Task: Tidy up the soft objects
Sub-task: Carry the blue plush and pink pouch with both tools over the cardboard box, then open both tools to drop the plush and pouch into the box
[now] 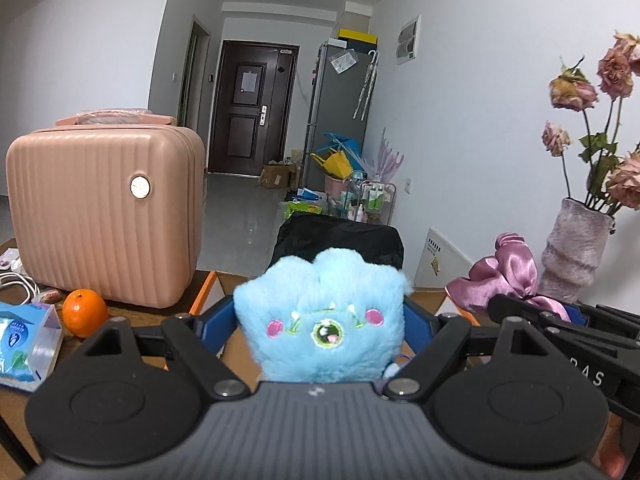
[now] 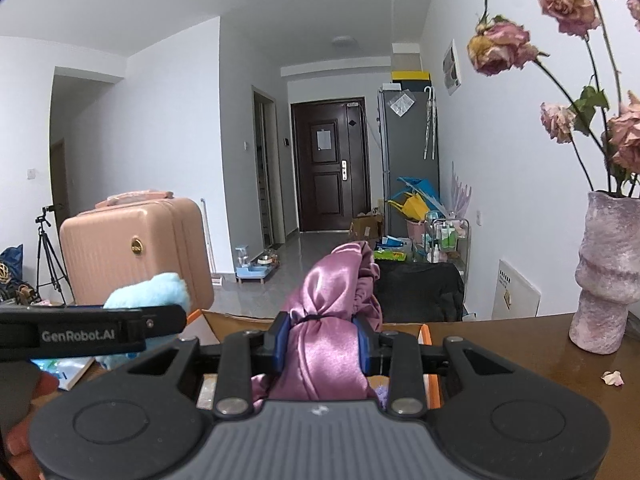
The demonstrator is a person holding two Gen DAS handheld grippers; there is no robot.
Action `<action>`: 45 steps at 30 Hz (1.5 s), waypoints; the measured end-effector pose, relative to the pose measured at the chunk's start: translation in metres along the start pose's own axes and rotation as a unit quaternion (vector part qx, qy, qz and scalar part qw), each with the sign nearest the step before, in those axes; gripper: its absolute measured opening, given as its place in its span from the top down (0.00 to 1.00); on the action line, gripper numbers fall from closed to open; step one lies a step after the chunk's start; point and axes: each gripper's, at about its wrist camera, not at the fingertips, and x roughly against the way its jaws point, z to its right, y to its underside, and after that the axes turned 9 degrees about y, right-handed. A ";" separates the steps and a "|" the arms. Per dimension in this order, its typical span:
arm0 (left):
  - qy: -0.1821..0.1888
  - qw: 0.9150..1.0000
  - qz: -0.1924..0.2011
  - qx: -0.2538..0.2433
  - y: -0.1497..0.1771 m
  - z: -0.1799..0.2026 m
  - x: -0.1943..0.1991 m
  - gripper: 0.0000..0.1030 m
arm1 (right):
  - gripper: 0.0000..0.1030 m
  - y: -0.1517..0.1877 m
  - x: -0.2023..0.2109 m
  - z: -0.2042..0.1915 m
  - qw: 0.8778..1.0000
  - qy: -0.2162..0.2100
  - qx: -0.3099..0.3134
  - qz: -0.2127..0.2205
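Left gripper [image 1: 320, 330] pinches a blue plush toy [image 1: 320, 320] between its fingers; right gripper [image 2: 320, 346] clamps a purple satin cloth [image 2: 326, 320]. Both are held above the table [image 2: 520, 360], whose right edge carries a vase [image 2: 604, 272].

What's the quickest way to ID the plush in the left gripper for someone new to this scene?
Start at the pink ribbed suitcase standing on the wooden table. Right of it, the left gripper clamps a fluffy sky-blue plush. Unlike the shiny purple satin cloth in the right gripper, it has an embroidered face with pink cheeks.
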 end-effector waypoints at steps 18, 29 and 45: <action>-0.061 0.996 -0.058 -0.001 0.015 -0.028 -0.060 0.18 | 0.69 0.030 -0.065 0.003 0.997 0.022 0.002 -0.074; -0.091 0.994 -0.063 -0.010 0.018 -0.029 -0.062 0.00 | 0.11 0.028 -0.065 -0.001 0.996 0.052 0.015 -0.069; -0.095 0.994 -0.049 0.007 0.011 -0.033 -0.050 0.00 | 0.00 0.019 -0.054 0.002 0.993 0.086 0.020 -0.080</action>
